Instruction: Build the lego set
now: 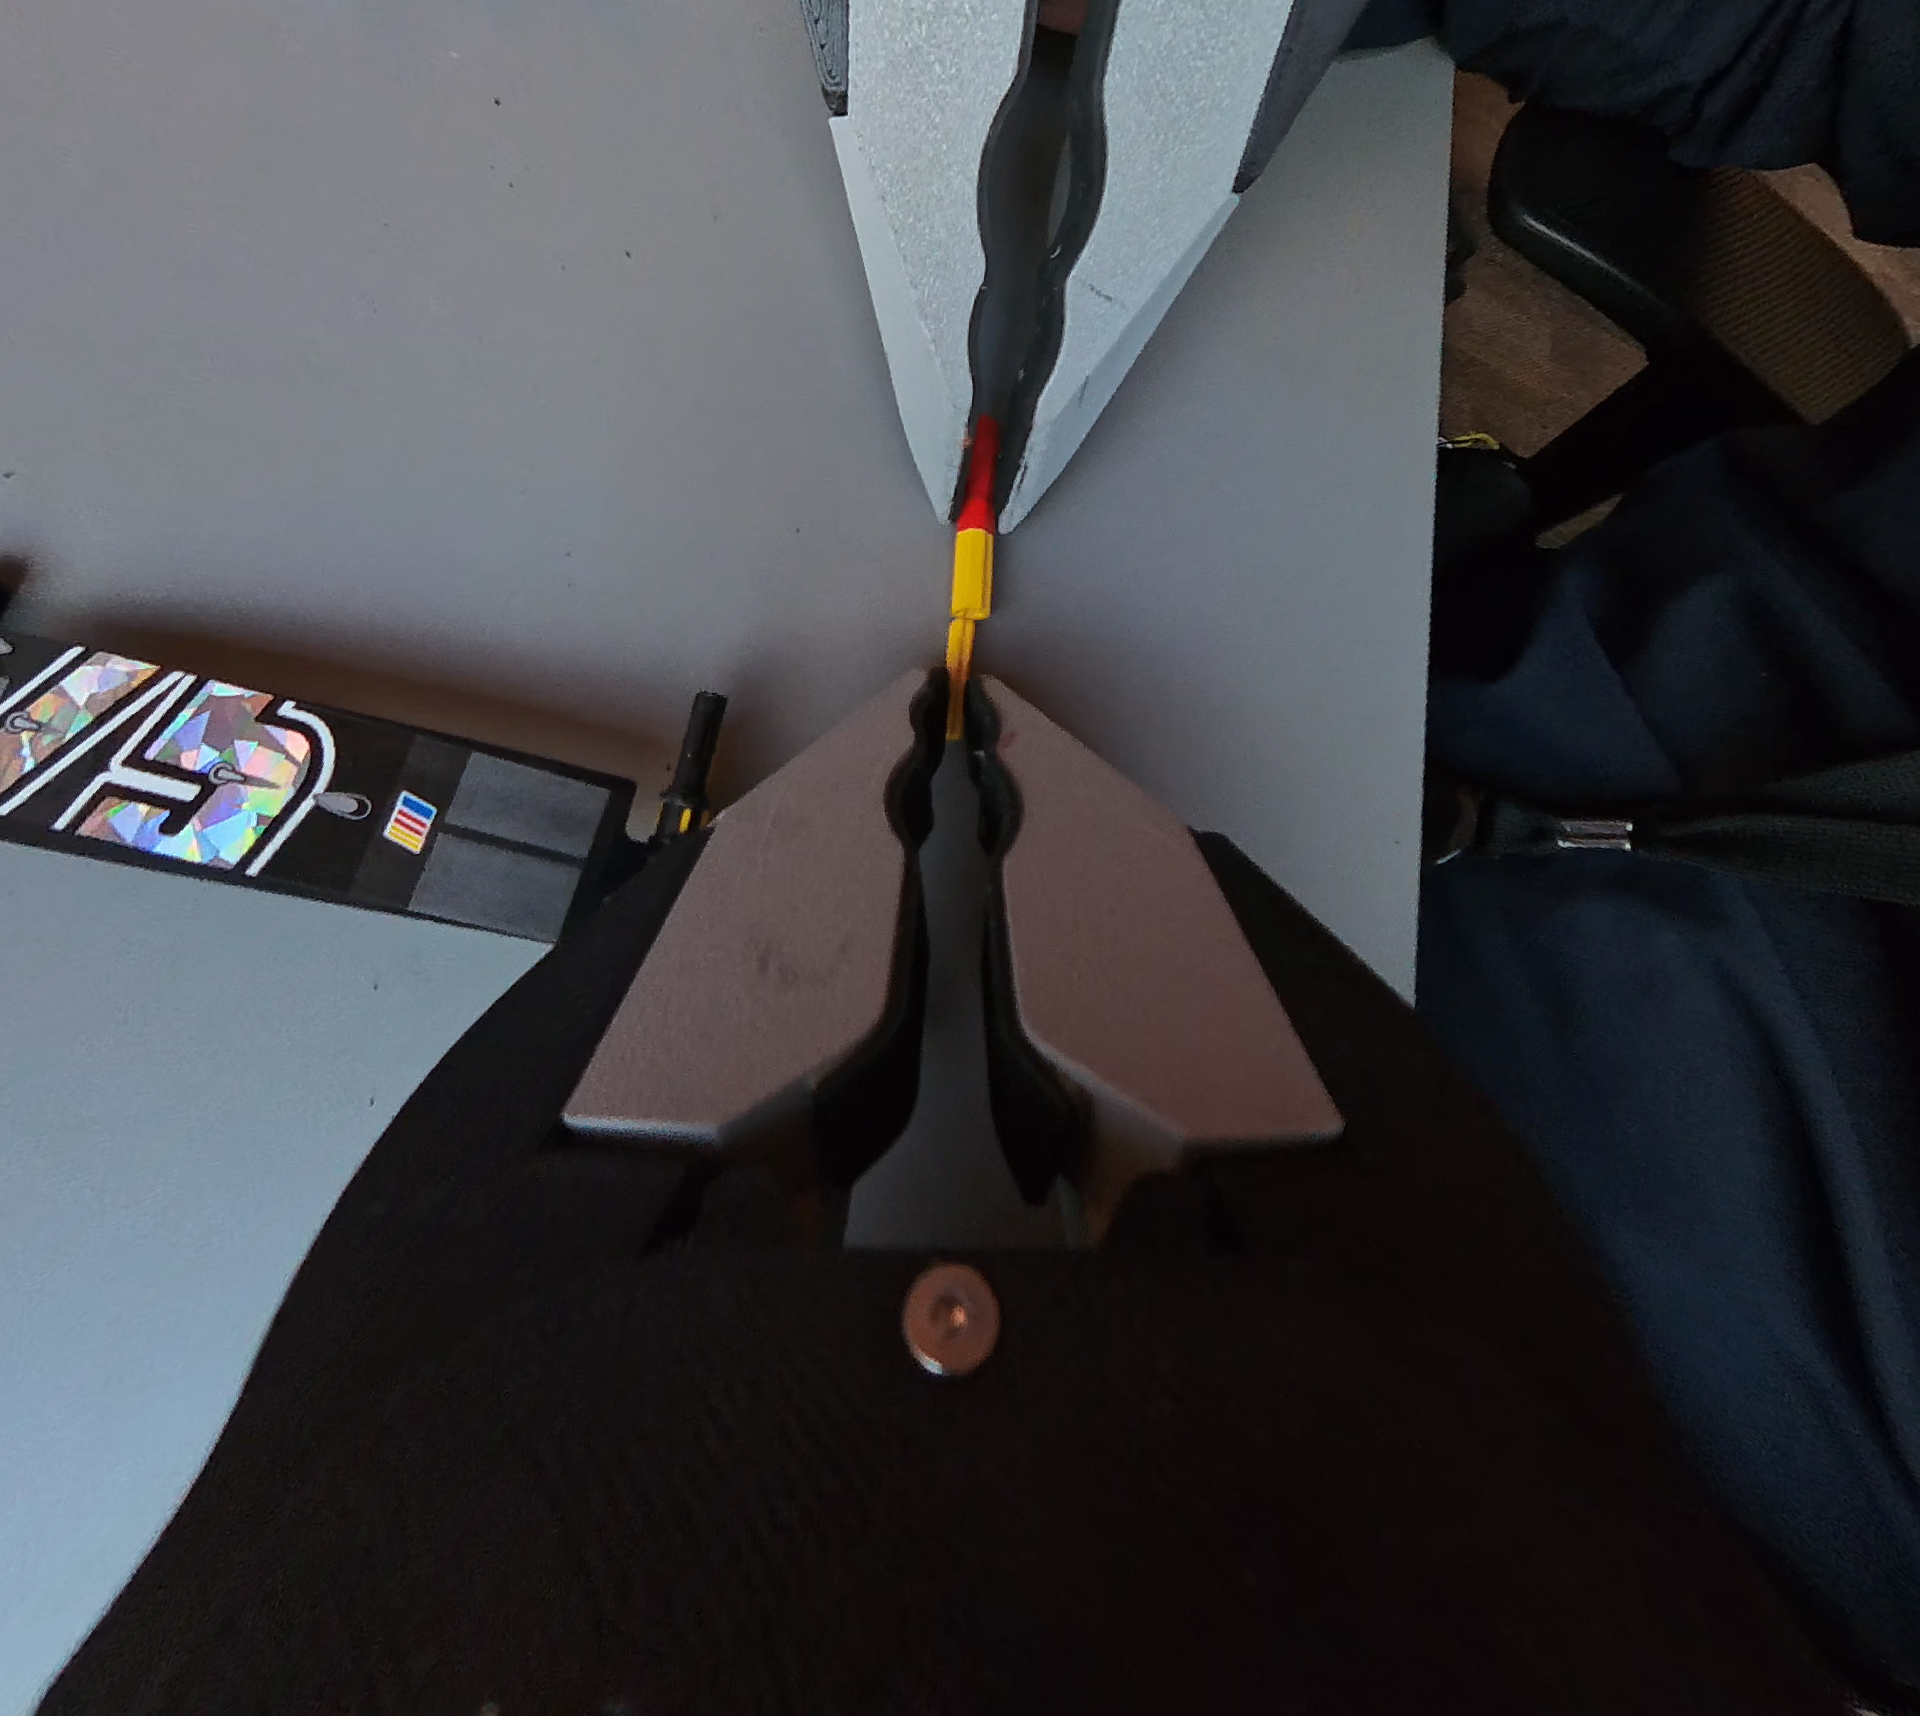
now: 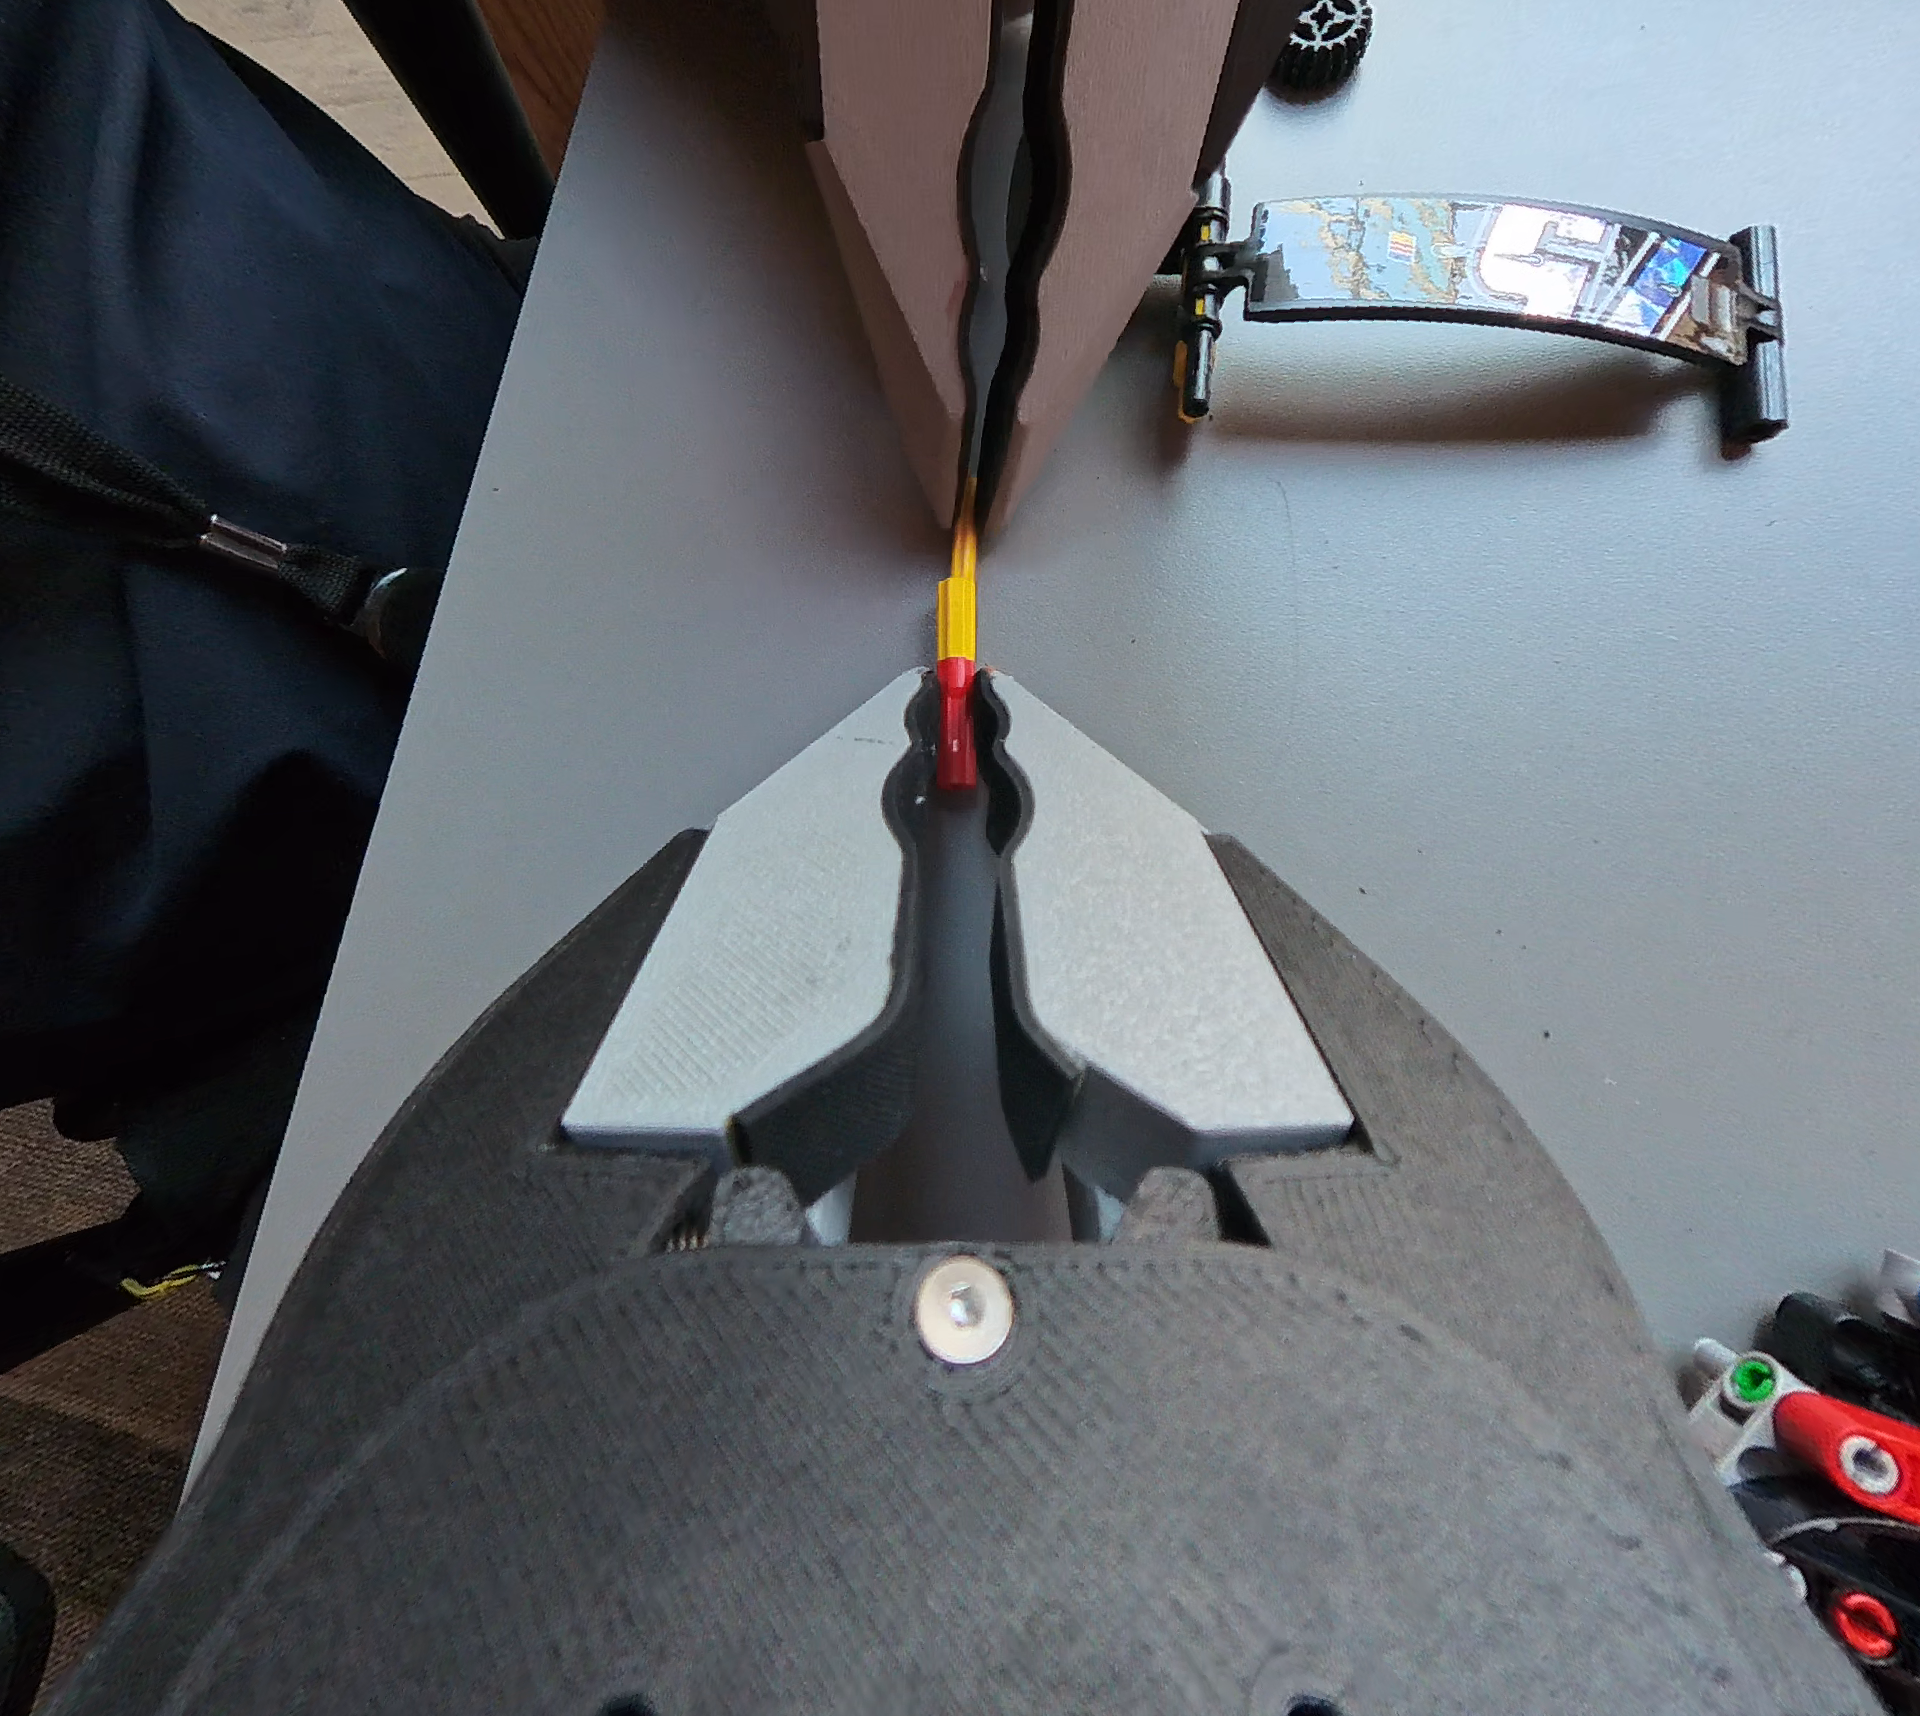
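Grey table (image 2: 1455, 731), chair (image 1: 1621, 295), carpet floor (image 1: 1527, 357)

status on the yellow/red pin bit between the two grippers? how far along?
Done: both pieces are off the grey table and lined up end to end.
In hand: the left gripper pinches the thin yellow axle; the right gripper clamps the red pin, which meets the yellow sleeve.
Left: cannot tell how deep the axle sits in the sleeve. The black curved panel lies untouched.
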`<action>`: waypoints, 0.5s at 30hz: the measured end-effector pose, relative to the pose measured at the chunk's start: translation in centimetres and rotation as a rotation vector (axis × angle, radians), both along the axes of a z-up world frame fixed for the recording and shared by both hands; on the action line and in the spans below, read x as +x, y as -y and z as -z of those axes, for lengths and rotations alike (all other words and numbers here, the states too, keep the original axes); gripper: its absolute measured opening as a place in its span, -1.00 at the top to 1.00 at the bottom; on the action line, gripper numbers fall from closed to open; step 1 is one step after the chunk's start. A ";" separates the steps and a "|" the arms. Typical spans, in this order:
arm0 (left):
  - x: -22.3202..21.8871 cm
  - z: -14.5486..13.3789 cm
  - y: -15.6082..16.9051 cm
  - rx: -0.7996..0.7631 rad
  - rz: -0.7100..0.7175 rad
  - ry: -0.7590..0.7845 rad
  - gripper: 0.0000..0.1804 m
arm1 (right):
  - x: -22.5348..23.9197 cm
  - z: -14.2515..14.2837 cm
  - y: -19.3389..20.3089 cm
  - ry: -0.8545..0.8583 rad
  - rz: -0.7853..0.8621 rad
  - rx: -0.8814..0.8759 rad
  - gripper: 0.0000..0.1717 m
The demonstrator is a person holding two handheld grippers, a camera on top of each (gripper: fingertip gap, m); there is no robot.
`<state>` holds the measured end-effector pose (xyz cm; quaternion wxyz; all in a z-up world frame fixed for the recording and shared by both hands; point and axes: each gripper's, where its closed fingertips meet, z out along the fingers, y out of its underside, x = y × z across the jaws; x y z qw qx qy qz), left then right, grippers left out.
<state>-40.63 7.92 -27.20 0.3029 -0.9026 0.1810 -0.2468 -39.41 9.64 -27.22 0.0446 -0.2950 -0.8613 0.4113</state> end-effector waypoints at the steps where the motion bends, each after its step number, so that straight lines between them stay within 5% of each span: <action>1: 0.1 0.0 0.0 -0.004 0.000 0.013 1.00 | 0.0 0.0 0.0 0.001 0.000 -0.001 0.96; 15: 0.1 -0.1 0.0 -0.081 -0.053 0.206 1.00 | 0.0 0.0 0.0 0.000 0.000 0.000 0.96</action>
